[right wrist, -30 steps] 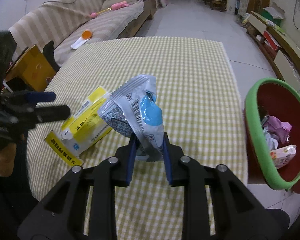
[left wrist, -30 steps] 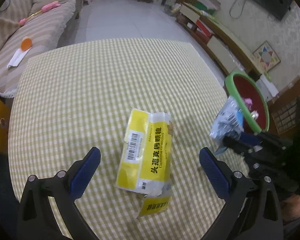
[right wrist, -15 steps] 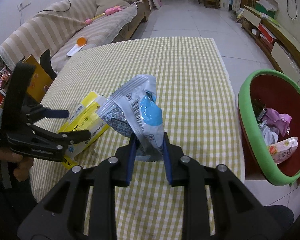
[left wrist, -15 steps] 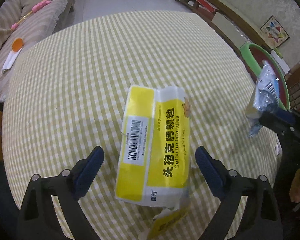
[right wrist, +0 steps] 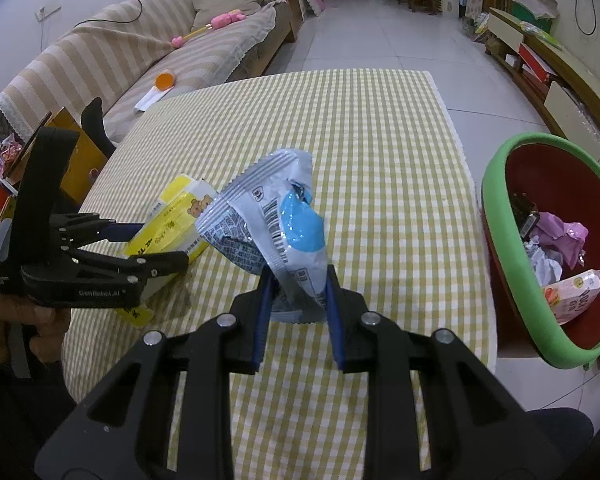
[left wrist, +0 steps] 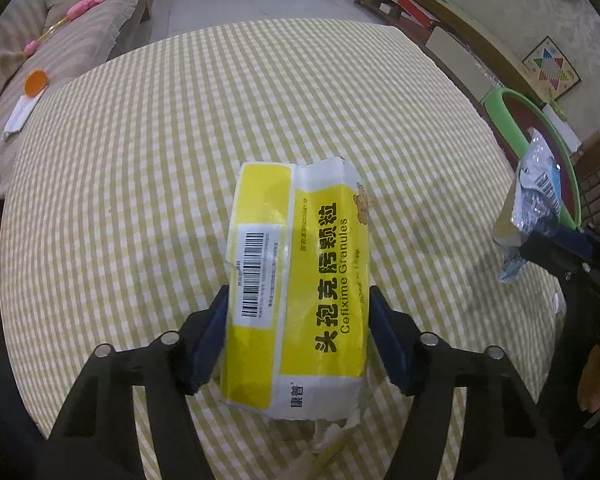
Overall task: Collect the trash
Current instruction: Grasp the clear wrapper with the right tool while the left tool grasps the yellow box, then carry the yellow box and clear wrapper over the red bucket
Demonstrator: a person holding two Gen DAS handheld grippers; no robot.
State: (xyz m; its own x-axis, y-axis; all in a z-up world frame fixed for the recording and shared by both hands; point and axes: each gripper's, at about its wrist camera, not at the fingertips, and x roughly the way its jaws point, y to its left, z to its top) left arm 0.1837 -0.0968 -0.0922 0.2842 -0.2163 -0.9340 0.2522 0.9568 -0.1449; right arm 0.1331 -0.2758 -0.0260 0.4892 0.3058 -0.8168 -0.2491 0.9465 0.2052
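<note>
Your left gripper point(left wrist: 296, 332) pinches the yellow medicine box point(left wrist: 296, 280) across its width, long axis pointing away, near the table's point(left wrist: 220, 100) front edge; your right gripper point(right wrist: 298, 300), clamped on the silver-blue wrapper point(right wrist: 276, 220), sits nearer the bin point(right wrist: 500, 216) off the right edge

**Where everything sits on the table right now**

So the medicine box point(left wrist: 296, 288) lies on the checked tablecloth point(left wrist: 228, 112) toward the near left part of the table, with the left gripper point(left wrist: 298, 336) around its near end, one finger on each side. The snack wrapper point(right wrist: 276, 232) is to the right of the box, up off the cloth, between the fingers of the right gripper point(right wrist: 298, 304). The trash bin point(right wrist: 504, 248) stands past the table's right edge, with crumpled paper and a packet inside. The sofa point(right wrist: 140, 52) runs along the far left, behind the table.
</note>
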